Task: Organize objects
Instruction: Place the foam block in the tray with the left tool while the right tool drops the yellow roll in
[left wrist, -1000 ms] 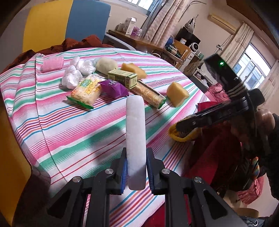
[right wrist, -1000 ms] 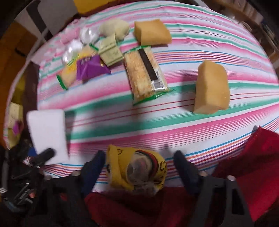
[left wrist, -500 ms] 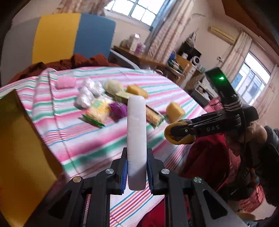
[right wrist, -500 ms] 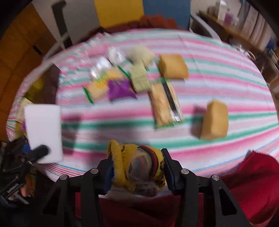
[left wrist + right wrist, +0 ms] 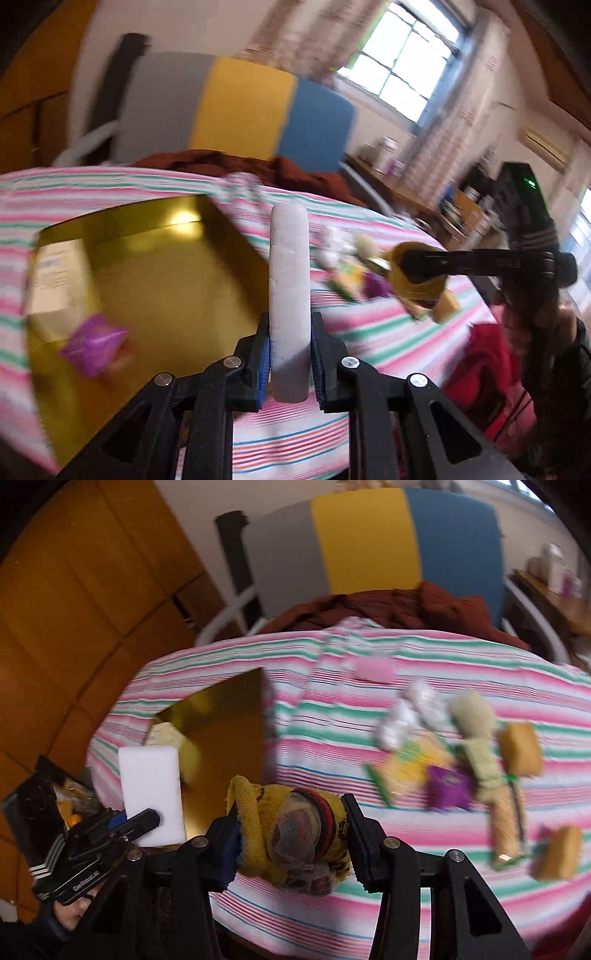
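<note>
**A:** so what changed? A second ago both cams were aimed at the snack pile. Now they've swung left and the gold box [image 5: 155,280] fills the left wrist view, sitting on the striped table [image 5: 332,716].

**B:** yep, looks like drop-off time. Left gripper [image 5: 289,360] is clamped on the white sponge [image 5: 288,291], held upright near the box's right wall. Right gripper [image 5: 291,843] is squeezing the yellow knit bundle [image 5: 291,838].

**A:** anything in the way?

**B:** a purple packet [image 5: 94,343] and a pale carton [image 5: 59,277] already lie inside, plus the two grippers are close together. Other snacks [image 5: 447,771] wait further right.
</note>
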`<state>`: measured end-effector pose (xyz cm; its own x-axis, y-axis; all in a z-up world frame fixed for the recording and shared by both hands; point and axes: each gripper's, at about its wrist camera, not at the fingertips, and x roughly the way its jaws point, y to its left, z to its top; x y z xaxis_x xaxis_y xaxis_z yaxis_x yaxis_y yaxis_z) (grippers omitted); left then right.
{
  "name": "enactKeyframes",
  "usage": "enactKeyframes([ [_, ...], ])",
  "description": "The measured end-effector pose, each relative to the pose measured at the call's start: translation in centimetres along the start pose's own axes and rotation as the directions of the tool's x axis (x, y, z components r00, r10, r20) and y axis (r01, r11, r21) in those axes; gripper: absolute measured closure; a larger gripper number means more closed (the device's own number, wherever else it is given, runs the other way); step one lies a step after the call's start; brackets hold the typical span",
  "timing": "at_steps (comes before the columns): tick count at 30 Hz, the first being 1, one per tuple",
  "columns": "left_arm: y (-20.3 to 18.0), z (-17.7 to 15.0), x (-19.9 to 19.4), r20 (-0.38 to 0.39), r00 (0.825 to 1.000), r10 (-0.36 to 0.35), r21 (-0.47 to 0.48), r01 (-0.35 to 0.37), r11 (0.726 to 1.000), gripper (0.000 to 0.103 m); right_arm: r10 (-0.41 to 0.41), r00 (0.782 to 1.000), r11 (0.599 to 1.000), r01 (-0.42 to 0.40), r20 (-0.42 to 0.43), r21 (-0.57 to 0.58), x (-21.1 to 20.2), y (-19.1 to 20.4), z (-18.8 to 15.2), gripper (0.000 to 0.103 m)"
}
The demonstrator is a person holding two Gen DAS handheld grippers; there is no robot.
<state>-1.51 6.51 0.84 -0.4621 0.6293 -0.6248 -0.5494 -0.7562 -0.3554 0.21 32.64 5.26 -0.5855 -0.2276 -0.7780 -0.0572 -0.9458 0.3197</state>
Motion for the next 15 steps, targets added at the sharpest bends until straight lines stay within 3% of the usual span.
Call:
enactKeyframes([
  [5, 5.0, -0.9, -2.6, 0.026, 0.980, 0.195, -0.120, -0.191, 0.974, 0.085, 0.098, 0.995, 0.995, -0.099, -0.034, -0.028, 3.8, 4.2, 1.0, 0.053],
  [7, 6.3, -1.4, -3.0, 0.016, 0.969, 0.248, -0.162, -0.242, 0.957, 0.082, 0.157, 0.986, 0.987, -0.159, -0.064, -0.035, 5.4, 5.9, 1.1, 0.047],
  [8, 7.0, -1.6, -3.0, -0.003, 0.958, 0.288, -0.174, -0.285, 0.943, 0.075, 0.179, 0.981, 0.983, -0.182, -0.079, -0.026, 6.1, 6.5, 1.0, 0.038],
  [9, 7.7, -2.0, -3.0, -0.020, 0.944, 0.328, -0.197, -0.325, 0.925, 0.072, 0.205, 0.974, 0.978, -0.207, -0.093, -0.011, 6.8, 6.8, 0.9, 0.021],
  [11, 8.9, -2.3, -2.9, -0.045, 0.931, 0.362, -0.243, -0.362, 0.900, 0.065, 0.269, 0.956, 0.963, -0.266, -0.113, 0.045, 8.0, 7.4, 0.7, 0.007],
  [12, 9.3, -2.4, -3.0, -0.047, 0.925, 0.376, -0.257, -0.375, 0.891, 0.061, 0.285, 0.951, 0.958, -0.280, -0.117, 0.056, 8.3, 7.6, 0.5, 0.007],
  [15, 9.7, -2.4, -3.6, -0.030, 0.916, 0.400, -0.280, -0.392, 0.877, 0.061, 0.262, 0.956, 0.965, -0.259, -0.128, 0.042, 8.5, 8.0, -0.2, 0.007],
])
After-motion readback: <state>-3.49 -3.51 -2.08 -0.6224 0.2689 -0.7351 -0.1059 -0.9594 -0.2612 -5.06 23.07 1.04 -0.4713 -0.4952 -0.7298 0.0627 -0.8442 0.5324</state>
